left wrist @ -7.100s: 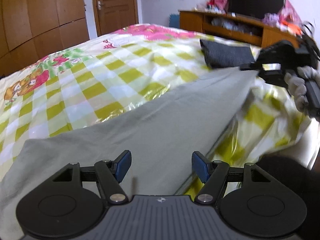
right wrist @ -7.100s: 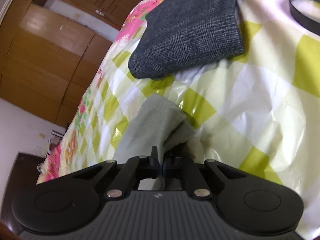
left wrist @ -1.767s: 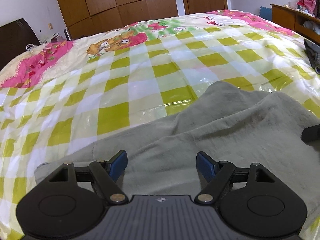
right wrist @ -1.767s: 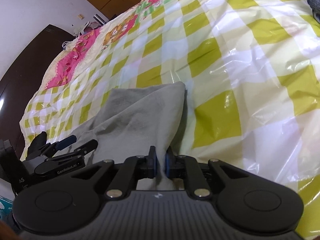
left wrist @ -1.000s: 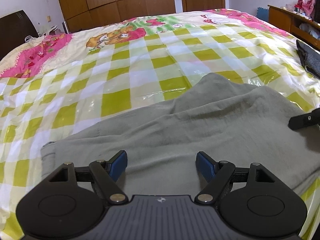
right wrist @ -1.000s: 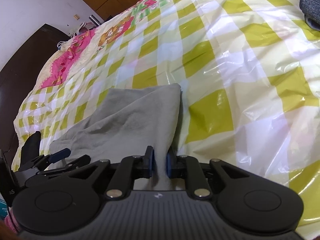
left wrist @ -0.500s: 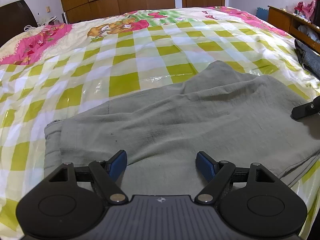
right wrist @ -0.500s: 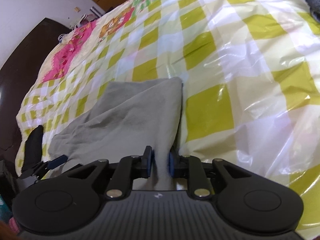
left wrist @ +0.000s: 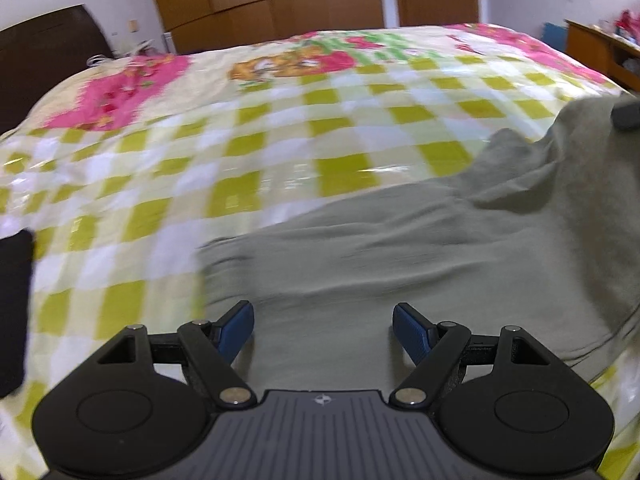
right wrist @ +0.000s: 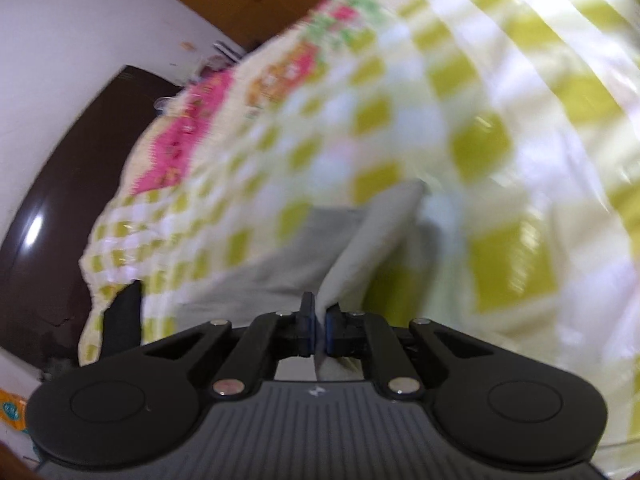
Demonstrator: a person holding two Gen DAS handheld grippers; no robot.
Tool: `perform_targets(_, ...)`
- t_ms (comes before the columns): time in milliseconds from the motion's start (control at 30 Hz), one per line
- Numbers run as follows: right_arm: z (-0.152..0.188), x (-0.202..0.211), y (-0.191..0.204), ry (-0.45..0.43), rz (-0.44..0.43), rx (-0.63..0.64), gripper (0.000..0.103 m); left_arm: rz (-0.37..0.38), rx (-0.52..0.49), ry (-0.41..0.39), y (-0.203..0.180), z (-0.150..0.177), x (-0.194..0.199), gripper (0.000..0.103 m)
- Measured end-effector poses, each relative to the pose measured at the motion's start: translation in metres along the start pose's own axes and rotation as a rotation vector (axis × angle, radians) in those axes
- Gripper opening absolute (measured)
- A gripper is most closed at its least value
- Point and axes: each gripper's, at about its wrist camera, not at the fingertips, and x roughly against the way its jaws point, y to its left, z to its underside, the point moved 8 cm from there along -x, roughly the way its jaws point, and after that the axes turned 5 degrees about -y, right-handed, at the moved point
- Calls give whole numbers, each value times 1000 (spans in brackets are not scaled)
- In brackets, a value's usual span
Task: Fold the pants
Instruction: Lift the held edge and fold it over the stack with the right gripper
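While right tongs (right wrist: 319,330) pinch pants (left wrist: 420,264), left tongs (left wrist: 323,330) spread just above them.

Both wrist views low over bed (left wrist: 280,128), angled down; share grey pants (left wrist: 400,248).

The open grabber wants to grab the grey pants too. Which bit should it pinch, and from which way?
Probably the loose left end of the grey pants, near their edge on the checked bedcover. The cloth lies flat there with nothing on it, so the open left gripper could come down from above and pinch it. The right gripper, its jaws having just closed further, already pinches the other end, lifted.
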Motion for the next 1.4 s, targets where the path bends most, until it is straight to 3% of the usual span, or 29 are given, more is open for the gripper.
perform_targets(133, -5, -15, 53, 13, -50, 97, 6, -31, 54, 27, 31, 20, 1, 88)
perform_targets(300, 13, -56, 105, 86, -105, 175, 6, 19, 152, 39, 43, 40, -2, 89)
perform_targets(600, 60, -130, 167, 239, -145, 236, 6, 74, 197, 9, 47, 50, -4, 89)
perform_targets(1100, 108, -176, 190, 303, -54, 308, 6, 105, 219, -16, 47, 54, -5, 89)
perform_targets(1400, 118, -184, 196, 298, -28, 333, 6, 123, 201, -21, 43, 54, -5, 88)
